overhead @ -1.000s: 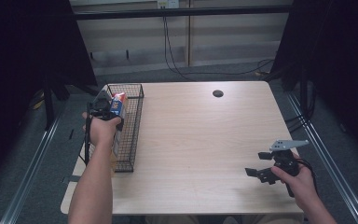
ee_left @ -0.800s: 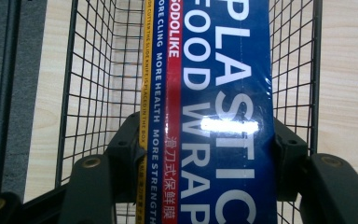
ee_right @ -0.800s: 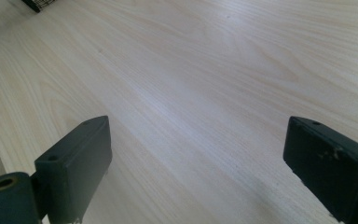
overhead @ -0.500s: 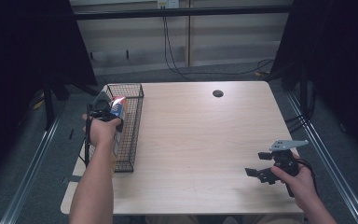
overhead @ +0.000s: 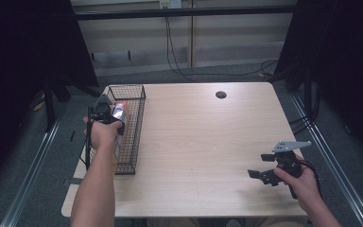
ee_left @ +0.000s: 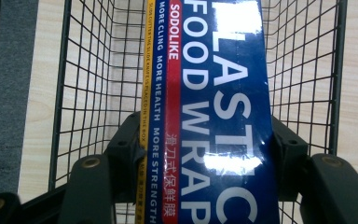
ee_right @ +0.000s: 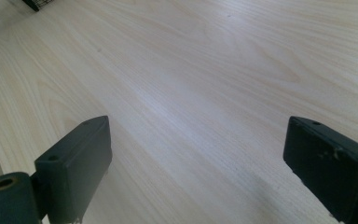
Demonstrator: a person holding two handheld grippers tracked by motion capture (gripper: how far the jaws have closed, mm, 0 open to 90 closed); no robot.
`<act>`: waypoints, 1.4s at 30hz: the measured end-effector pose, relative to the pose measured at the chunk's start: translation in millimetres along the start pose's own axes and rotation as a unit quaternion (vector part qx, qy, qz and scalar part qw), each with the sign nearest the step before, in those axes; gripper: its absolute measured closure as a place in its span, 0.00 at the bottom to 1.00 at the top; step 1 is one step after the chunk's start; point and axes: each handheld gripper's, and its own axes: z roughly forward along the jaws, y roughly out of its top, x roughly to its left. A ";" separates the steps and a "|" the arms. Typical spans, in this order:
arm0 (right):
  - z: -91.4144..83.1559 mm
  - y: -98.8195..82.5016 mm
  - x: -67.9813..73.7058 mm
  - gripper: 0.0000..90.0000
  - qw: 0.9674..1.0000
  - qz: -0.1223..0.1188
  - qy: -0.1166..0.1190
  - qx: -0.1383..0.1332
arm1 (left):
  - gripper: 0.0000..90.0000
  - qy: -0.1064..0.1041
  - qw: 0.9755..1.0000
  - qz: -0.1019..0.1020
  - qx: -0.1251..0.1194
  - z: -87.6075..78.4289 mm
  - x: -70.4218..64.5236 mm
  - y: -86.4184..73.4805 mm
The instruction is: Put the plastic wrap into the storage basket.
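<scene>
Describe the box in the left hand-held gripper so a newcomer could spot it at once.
On the wooden table, find the black wire basket at its left edge. Above it, the left hand-held gripper clamps a long plastic wrap box, glossy dark blue with big white lettering and a red-and-yellow side stripe.

A pale wooden table (overhead: 203,137) with rounded corners stands on a grey floor (overhead: 47,161); a black wire basket (overhead: 132,137) sits directly on it along the left edge; a small dark round hole (overhead: 220,94) marks the far side.
</scene>
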 end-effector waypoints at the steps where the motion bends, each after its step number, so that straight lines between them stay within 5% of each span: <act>1: 0.1 0.4 -0.1 0.09 1.000 0.000 0.000 0.000 | 0.46 -0.001 1.000 0.001 0.001 0.1 0.3 -0.1; 24: -0.4 1.1 -1.6 0.09 1.000 -0.005 0.000 -0.002 | 0.43 -0.004 1.000 0.006 0.018 4.5 -0.2 -0.9; 33: -2.1 1.4 -1.0 0.09 1.000 -0.002 0.000 -0.002 | 0.34 -0.011 1.000 0.014 -0.010 -11.5 4.2 -2.0; 42: -2.9 4.1 3.3 0.09 1.000 -0.009 -0.003 -0.010 | 0.28 -0.043 0.998 0.028 -0.039 -39.2 1.9 -6.0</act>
